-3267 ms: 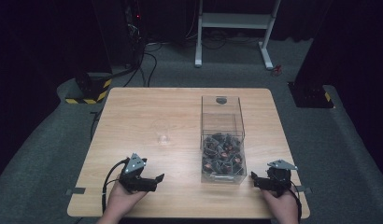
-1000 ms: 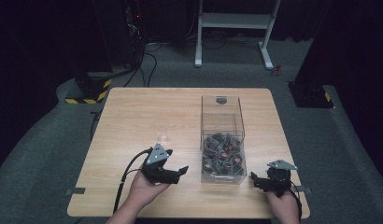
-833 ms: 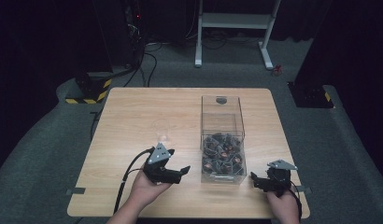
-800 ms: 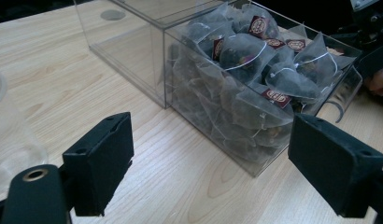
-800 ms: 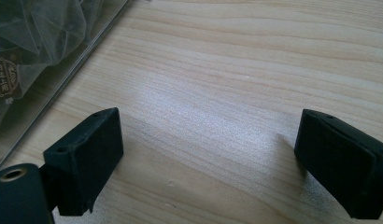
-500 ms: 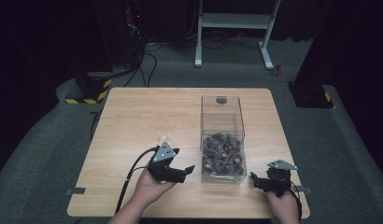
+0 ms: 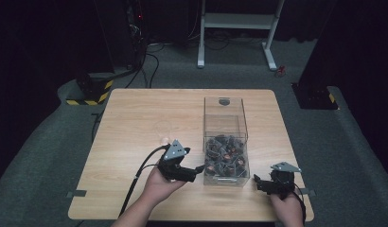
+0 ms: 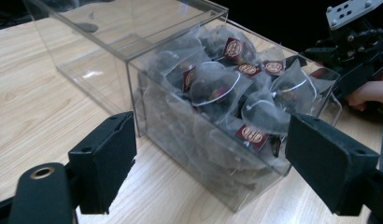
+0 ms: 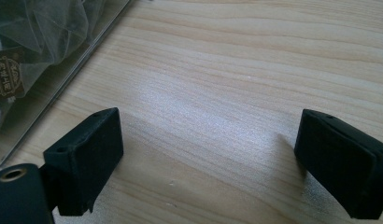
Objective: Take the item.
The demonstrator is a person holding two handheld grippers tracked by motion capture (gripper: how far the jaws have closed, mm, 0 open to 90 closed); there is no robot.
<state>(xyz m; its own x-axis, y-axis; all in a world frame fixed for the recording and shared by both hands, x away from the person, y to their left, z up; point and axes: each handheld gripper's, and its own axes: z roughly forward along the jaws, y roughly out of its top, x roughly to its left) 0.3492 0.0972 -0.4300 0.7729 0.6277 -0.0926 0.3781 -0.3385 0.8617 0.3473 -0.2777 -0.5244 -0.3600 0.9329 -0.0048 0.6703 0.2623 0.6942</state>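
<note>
A clear box [image 7: 225,142] was seen standing on the wooden surface [image 7: 135,123], right of centre, with its long axis running from the near edge toward the far edge. Its near half was packed with mesh tea bags [image 8: 236,93] bearing dark red tags; the far half was seen bare. The left hand-held gripper [image 7: 198,169] was held just beside the box's near left corner, pointed at it, and its jaws were spread wide apart, with the corner framed between them in the left gripper view. The right hand-held gripper [image 7: 258,182] was held low near the surface's near right corner, just right of the box, pointed left; its jaws were likewise spread, with only bare wood between them. Broad open room was left on the surface to the left of the box, while a narrower strip was left along its right side.
</note>
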